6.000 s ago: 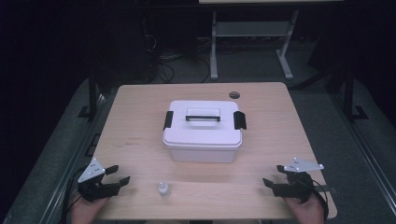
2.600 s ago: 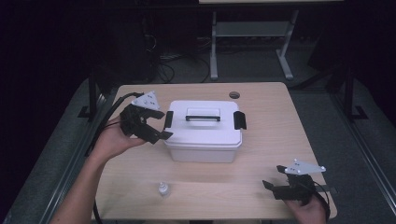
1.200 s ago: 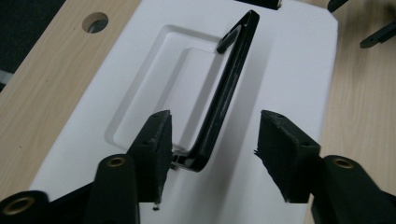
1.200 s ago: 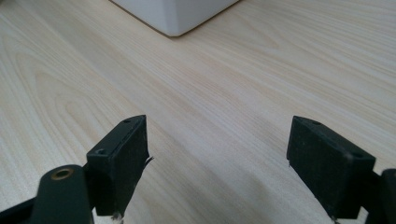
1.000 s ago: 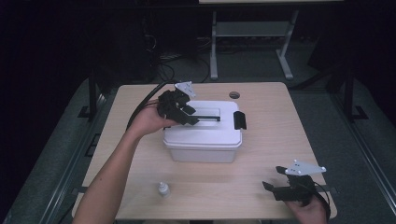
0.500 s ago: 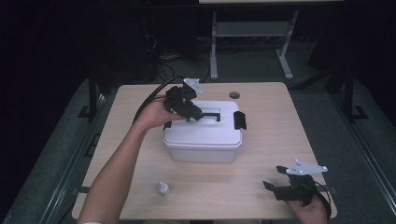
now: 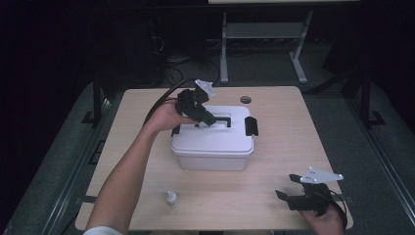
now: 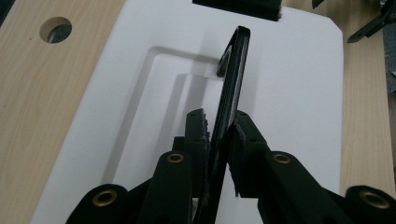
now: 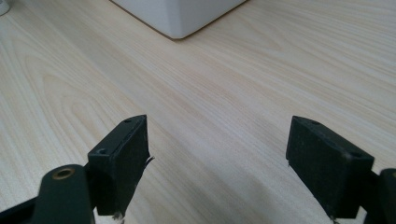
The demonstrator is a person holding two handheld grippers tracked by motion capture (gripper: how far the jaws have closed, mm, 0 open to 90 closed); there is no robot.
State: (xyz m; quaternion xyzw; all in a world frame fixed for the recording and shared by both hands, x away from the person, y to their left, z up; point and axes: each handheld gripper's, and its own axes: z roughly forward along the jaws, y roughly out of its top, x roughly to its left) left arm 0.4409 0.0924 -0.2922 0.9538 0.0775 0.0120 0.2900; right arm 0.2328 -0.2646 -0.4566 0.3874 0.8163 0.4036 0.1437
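The box (image 7: 213, 142) sits mid-table, lid on, its near-side latch (image 7: 250, 126) down. The left gripper (image 7: 201, 116) reaches over the lid, and its jaws have just been closing; in the left gripper view they now pinch the black handle (image 8: 232, 88), which stands tilted up out of its recess. The right gripper (image 7: 293, 194) rests at the near right corner of the table (image 7: 293, 122), jaws wide apart, holding nothing.

Procedure, as judged from here:
- Keep the pinch centred on the handle, so the box hangs level.
- Lift straight up; a sideways pull could twist the handle out of the pads.
- Check both latches first. Released, only the lid rises.
- Avoid the bottle (image 7: 171, 198) near the front edge.
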